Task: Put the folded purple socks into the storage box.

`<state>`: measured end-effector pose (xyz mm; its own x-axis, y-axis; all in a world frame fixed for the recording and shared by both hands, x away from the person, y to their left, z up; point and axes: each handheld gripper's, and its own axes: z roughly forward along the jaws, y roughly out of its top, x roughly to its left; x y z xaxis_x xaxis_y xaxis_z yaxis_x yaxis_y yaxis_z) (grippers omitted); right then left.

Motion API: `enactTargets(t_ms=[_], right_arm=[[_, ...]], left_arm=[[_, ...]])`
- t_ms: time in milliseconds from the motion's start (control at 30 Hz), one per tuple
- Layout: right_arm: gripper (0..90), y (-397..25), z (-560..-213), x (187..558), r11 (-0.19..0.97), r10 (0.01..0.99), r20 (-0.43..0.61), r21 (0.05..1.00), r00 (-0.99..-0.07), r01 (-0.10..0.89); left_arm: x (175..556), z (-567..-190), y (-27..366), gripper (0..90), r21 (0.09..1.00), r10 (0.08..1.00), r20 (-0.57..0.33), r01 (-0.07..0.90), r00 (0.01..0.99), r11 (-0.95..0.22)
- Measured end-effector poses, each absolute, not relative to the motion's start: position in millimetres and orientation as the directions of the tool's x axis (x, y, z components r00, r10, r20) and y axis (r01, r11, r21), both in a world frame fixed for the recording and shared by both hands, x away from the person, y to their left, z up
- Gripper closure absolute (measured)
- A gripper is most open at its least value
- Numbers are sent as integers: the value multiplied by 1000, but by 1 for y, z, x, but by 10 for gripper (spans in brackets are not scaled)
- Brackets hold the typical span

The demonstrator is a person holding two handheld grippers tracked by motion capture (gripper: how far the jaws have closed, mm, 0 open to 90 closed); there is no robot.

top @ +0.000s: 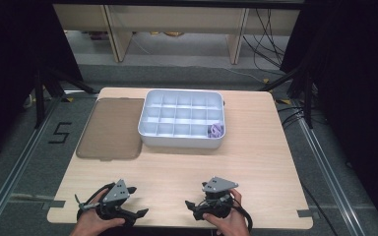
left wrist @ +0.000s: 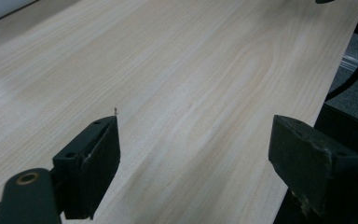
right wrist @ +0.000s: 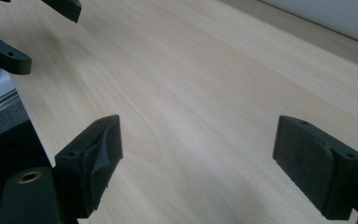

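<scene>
Both grippers, left (top: 137,201) and right (top: 192,206), are resting at the bench (top: 256,147) edge nearest the person, well short of the tray (top: 182,140). Their fingers are gaping wide, holding nothing.

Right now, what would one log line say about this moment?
left gripper: open, empty | right gripper: open, empty | compartment tray: lid off | lid: beside tray | purple item: corner compartment

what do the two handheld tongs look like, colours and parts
Both tongs are black. The left tongs and the right tongs each carry a grey three-cornered plate on top, and black cables loop off them. In the gripper views, each has two blocky dark jaws with small holes in them and scuffed, worn pads, and a brass-coloured ring sits in the left-hand arm. No sleeves show at the wrists.
</scene>
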<state>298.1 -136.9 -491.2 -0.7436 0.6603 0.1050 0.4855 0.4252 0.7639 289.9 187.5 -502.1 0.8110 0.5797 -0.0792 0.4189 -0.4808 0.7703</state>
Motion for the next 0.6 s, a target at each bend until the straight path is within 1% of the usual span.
enactTargets(t_ms=[33, 67, 100, 133, 167, 200, 233, 267, 333, 367, 400, 433, 467, 500, 533, 567, 600], right_arm=[[164, -136, -492, 297, 414, 667, 113, 765, -737, 493], [164, -136, -493, 298, 429, 652, 103, 767, -752, 477], [164, -137, -492, 295, 429, 659, 109, 759, -744, 490], [165, -137, -492, 295, 429, 663, 106, 757, -741, 492], [164, -137, -493, 294, 433, 659, 101, 759, -746, 485], [165, -137, -493, 293, 431, 662, 108, 755, -742, 494], [164, -136, -493, 292, 432, 663, 113, 749, -740, 502], [165, -136, -494, 293, 436, 654, 105, 758, -749, 486], [164, -136, -495, 292, 444, 647, 105, 754, -755, 485], [164, -135, -495, 291, 440, 643, 106, 759, -759, 479], [165, -135, -495, 290, 444, 647, 105, 753, -755, 485], [165, -135, -495, 290, 445, 646, 108, 751, -756, 487], [164, -135, -495, 290, 453, 642, 101, 750, -760, 481], [164, -134, -496, 289, 459, 643, 88, 751, -761, 474], [165, -134, -496, 289, 459, 644, 101, 742, -759, 488], [165, -133, -497, 289, 469, 632, 89, 747, -770, 471], [165, -132, -498, 290, 473, 625, 91, 746, -775, 469]], left_arm=[[291, -501, 189, 161, 756, 568, -52, 404, 821, -515], [289, -502, 187, 161, 766, 567, -66, 406, 821, -498], [290, -501, 188, 161, 753, 557, -46, 395, 829, -526], [288, -503, 185, 161, 764, 566, -71, 409, 822, -499], [289, -502, 186, 161, 751, 555, -53, 400, 830, -526], [287, -503, 185, 161, 756, 559, -55, 400, 828, -518], [288, -502, 185, 161, 747, 541, -32, 379, 841, -546], [286, -503, 183, 161, 752, 546, -56, 395, 836, -528], [285, -503, 183, 161, 744, 541, -33, 382, 841, -548], [285, -504, 181, 161, 752, 533, -43, 379, 845, -539], [283, -504, 181, 161, 746, 541, -38, 384, 840, -544], [284, -504, 180, 161, 751, 529, -30, 368, 848, -548], [282, -505, 179, 161, 753, 543, -55, 392, 838, -529], [283, -505, 179, 161, 747, 532, -38, 378, 846, -547], [283, -504, 179, 161, 741, 522, -21, 363, 853, -564], [281, -506, 177, 161, 755, 537, -56, 388, 841, -529], [281, -506, 177, 161, 747, 539, -47, 388, 841, -540]])
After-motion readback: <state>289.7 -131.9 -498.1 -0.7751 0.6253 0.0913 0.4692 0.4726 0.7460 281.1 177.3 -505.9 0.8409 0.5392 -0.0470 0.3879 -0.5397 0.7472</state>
